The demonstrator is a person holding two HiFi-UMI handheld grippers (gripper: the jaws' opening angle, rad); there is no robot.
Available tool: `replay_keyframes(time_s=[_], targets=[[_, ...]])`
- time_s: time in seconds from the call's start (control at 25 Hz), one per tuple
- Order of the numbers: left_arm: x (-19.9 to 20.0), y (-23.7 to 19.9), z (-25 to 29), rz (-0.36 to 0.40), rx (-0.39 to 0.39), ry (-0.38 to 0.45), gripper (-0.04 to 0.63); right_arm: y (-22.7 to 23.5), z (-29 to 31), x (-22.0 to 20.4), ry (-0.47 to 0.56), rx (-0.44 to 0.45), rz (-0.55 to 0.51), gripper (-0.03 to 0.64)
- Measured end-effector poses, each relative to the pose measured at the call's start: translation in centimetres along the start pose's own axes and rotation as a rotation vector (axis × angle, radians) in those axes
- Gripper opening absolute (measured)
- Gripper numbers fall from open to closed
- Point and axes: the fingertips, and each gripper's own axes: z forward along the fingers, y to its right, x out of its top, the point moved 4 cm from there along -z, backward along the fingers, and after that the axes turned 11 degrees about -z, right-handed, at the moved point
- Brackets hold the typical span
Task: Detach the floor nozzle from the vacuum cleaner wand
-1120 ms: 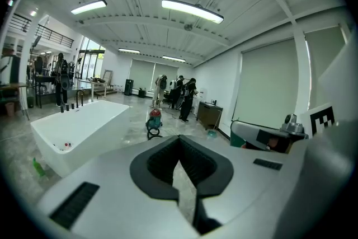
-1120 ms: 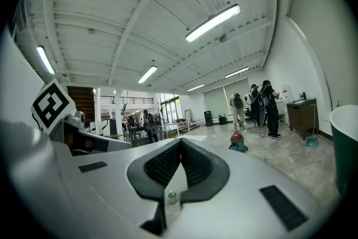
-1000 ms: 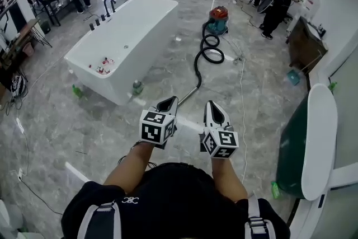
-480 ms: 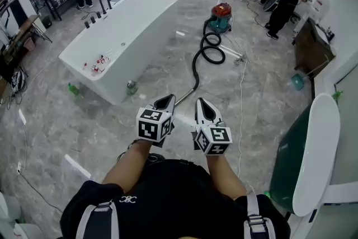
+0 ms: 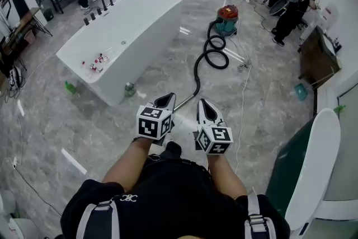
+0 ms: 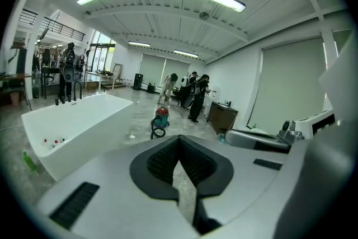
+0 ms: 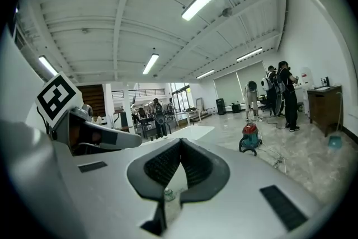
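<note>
**A:** Vacuum cleaner wand [image 5: 184,100] — where does it lie?

**B:** On the floor, just past the tips of both tongs. Its long axis runs from the black hose [image 5: 202,59], farther off, back toward the gap between them.

**A:** How will it handle?

**B:** Probably a stiff, light, smooth tube — take hold beside the joint. The floor nozzle is hidden behind the tongs.

**A:** And the tongs?

**B:** The left tongs [image 5: 166,100] and right tongs [image 5: 202,103] are both pinched together, holding nothing.

No words or numbers are legible; the left gripper [image 5: 169,98] and right gripper [image 5: 202,102] bear only square markers [image 5: 149,127].
</note>
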Motion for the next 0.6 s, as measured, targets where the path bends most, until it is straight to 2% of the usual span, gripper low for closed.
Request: replay_keyframes(time_s=[0.6], targets=[[10.2,-10.4,14.5,-0.121,0.028,0.008,0.008,6.8,18.7,3.0,-0.069,0.047,-0.057,0.015]])
